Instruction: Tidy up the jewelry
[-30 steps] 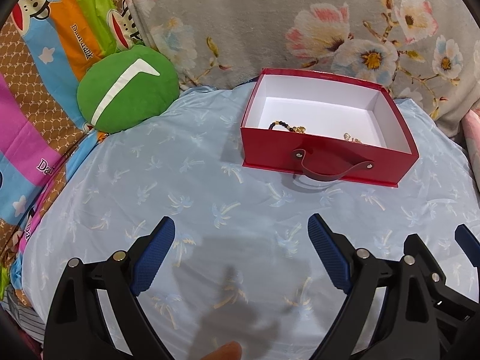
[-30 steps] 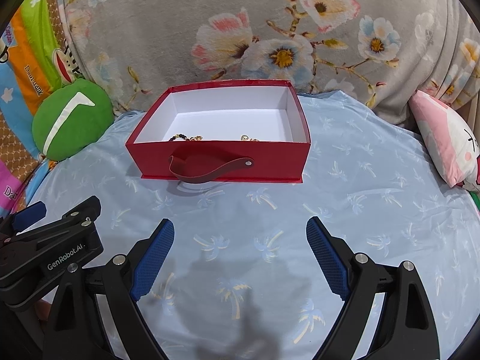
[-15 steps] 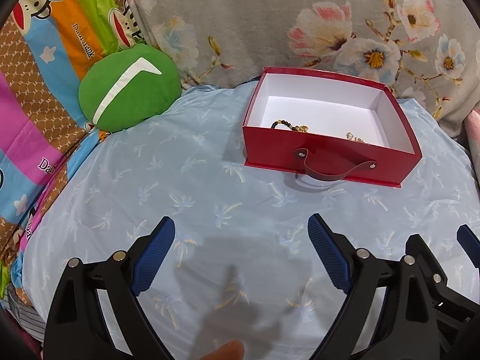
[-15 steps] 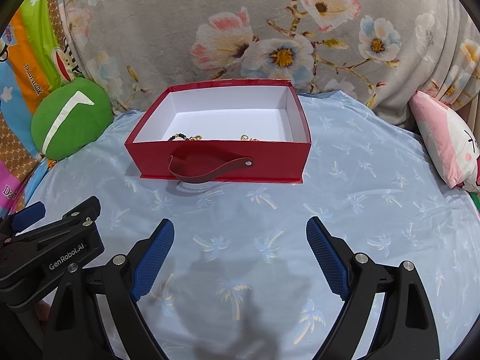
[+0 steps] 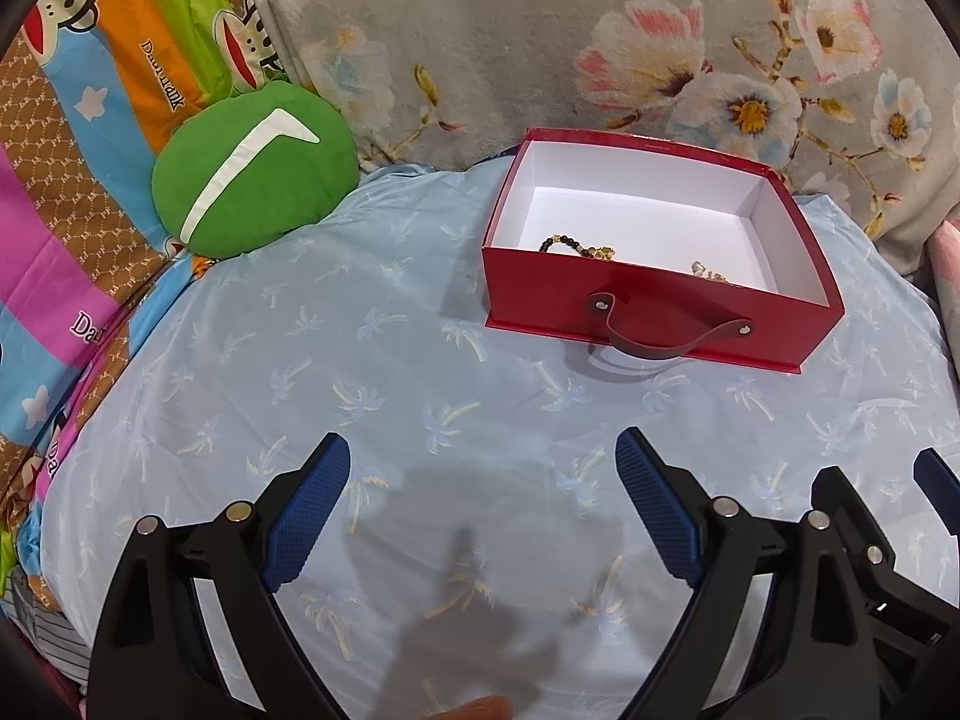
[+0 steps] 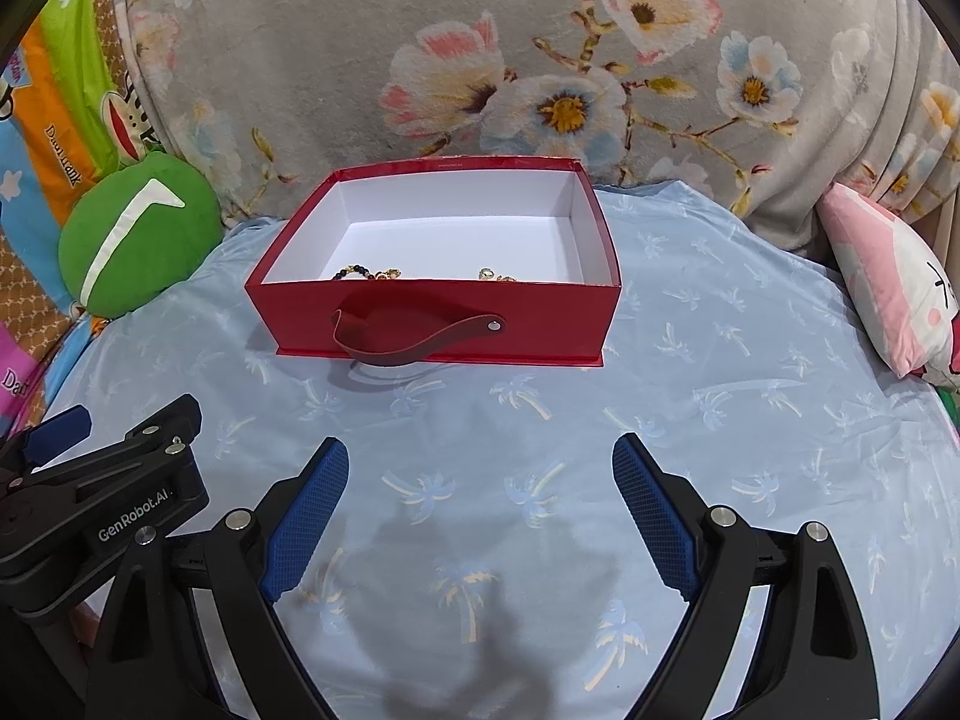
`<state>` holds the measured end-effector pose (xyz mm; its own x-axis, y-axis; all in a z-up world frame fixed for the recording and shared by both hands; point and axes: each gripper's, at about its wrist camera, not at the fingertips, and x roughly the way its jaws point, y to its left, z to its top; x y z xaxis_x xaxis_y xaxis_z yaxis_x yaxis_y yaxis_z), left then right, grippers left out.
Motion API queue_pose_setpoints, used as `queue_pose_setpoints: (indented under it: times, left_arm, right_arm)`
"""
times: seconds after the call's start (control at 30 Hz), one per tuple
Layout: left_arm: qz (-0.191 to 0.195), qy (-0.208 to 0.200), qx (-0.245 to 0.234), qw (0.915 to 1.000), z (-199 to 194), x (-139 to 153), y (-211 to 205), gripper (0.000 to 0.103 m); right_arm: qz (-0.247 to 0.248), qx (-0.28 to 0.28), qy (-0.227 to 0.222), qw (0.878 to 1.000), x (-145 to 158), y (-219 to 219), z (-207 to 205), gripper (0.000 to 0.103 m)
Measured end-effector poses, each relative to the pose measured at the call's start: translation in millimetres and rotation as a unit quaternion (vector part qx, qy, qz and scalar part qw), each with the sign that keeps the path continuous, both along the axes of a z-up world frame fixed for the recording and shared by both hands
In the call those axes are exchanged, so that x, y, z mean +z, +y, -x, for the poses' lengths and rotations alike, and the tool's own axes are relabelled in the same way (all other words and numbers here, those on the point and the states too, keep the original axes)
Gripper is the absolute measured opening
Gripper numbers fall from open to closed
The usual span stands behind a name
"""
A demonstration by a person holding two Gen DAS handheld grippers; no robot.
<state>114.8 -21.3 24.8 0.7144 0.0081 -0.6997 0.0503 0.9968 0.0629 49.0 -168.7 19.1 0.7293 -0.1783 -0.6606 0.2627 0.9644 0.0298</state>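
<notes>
Red cardboard forms the landmark: an open, lidless red box (image 6: 441,315) with a white interior, resting on a pale blue sheet (image 6: 690,420) printed with palm trees; a dark red strap handle (image 6: 414,339) droops across the box's near wall, fixed by a metal stud at its right end. Inside the box, against that near wall, lie the jewelry pieces: a beaded bracelet (image 6: 363,272) of dark and gold beads toward the left, and a small gold piece (image 6: 495,275) toward the right, apart from the bracelet; their lower parts are hidden by the wall. Behind the box rises a grey floral blanket (image 6: 540,60); to the left of the box sits a round green cushion (image 6: 138,240) with a white stripe, and beyond it a bright cartoon-print fabric (image 5: 90,120); to the right of the box, well apart, lies a pink and white pillow (image 6: 894,282). On the near side of the box, above the sheet, hang both claws; the left gripper (image 5: 483,498) has its blue-padded fingers spread wide with only sheet showing between them; the right gripper (image 6: 480,504) is likewise spread wide and holds nothing; neither touches the box. From the right wrist view the left tool's black body shows at the lower left, bearing white lettering.
</notes>
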Motion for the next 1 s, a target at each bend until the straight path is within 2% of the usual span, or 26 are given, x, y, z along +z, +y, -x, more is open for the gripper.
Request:
queue_pose_setpoints:
  times: [0.6, 1.0]
  left_arm:
    - [-0.005, -0.005, 0.004, 1.0, -2.9, -2.1, -2.0, 0.088]
    - [-0.003, -0.004, -0.014, 0.9999, -5.1, -1.5, -4.2, 0.087]
  right_arm:
    - [-0.002, 0.0, 0.003, 1.0, -1.7, -0.3, -2.4, 0.087]
    - [-0.003, -0.009, -0.004, 1.0, 1.8, -4.1, -3.6, 0.087]
